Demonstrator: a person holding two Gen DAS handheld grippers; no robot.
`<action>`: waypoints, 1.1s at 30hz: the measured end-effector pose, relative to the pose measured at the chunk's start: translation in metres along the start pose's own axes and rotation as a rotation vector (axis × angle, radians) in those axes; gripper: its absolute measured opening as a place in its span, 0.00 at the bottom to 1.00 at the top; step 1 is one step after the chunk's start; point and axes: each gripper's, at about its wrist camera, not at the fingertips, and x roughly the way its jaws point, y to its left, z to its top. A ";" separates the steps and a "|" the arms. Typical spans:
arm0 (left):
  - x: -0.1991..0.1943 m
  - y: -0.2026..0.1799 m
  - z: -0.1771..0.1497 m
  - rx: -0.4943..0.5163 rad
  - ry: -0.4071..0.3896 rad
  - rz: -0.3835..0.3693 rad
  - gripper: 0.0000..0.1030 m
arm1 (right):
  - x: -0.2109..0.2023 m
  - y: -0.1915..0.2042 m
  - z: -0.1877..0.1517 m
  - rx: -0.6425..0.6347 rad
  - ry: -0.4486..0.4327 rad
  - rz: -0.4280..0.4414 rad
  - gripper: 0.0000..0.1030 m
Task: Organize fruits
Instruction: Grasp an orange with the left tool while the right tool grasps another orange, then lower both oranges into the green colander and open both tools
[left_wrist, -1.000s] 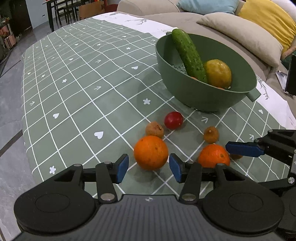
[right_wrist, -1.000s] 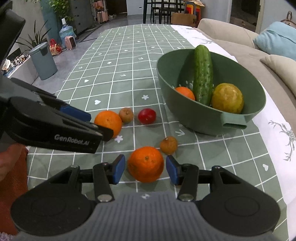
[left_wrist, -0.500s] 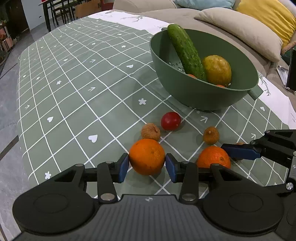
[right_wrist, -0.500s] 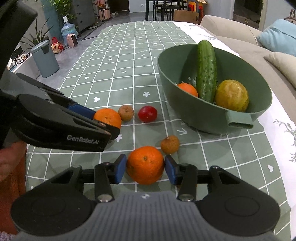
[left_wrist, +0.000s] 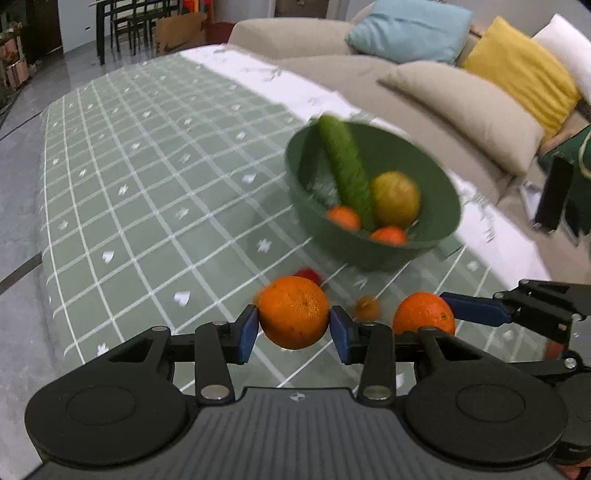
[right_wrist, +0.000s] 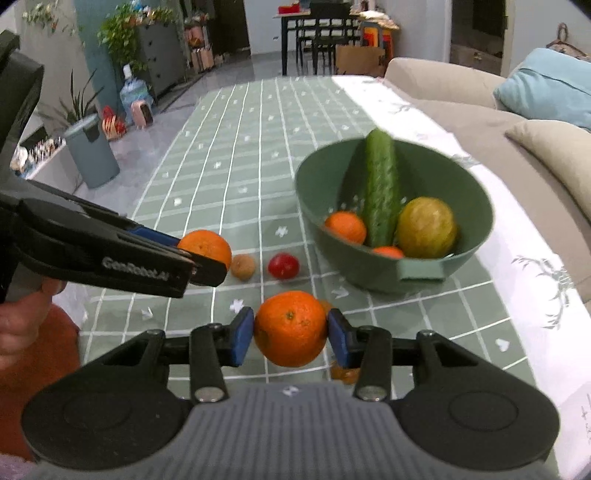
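Each hand-held gripper pinches an orange above the green-checked surface.

The left hand-held gripper (left_wrist: 293, 329) clamps a large orange (left_wrist: 293, 312) between its blue pads, and the right hand-held gripper (right_wrist: 290, 332) clamps a second orange (right_wrist: 290, 328) the same way; both fruits look lifted off the surface (right_wrist: 236, 162), side by side and apart. Ahead of them stands the green colander bowl (right_wrist: 480, 206), holding a cucumber (right_wrist: 380, 192) leaning on the rim, a yellow-green round fruit (right_wrist: 426, 227) and two small oranges (right_wrist: 345, 226). On the surface between the grippers and the bowl lie a red tomato (right_wrist: 283, 266) and a small brown fruit (right_wrist: 243, 266), near each other but not touching. A sofa with cushions (left_wrist: 458, 107) lies beyond the surface.
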 end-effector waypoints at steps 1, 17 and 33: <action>-0.004 -0.003 0.005 0.005 -0.009 -0.008 0.46 | -0.005 -0.003 0.002 0.008 -0.010 -0.002 0.39; 0.024 -0.032 0.083 0.066 0.015 -0.081 0.46 | -0.016 -0.079 0.068 0.016 -0.036 -0.074 0.39; 0.104 -0.037 0.105 0.168 0.166 0.021 0.46 | 0.061 -0.106 0.088 -0.013 0.218 -0.014 0.39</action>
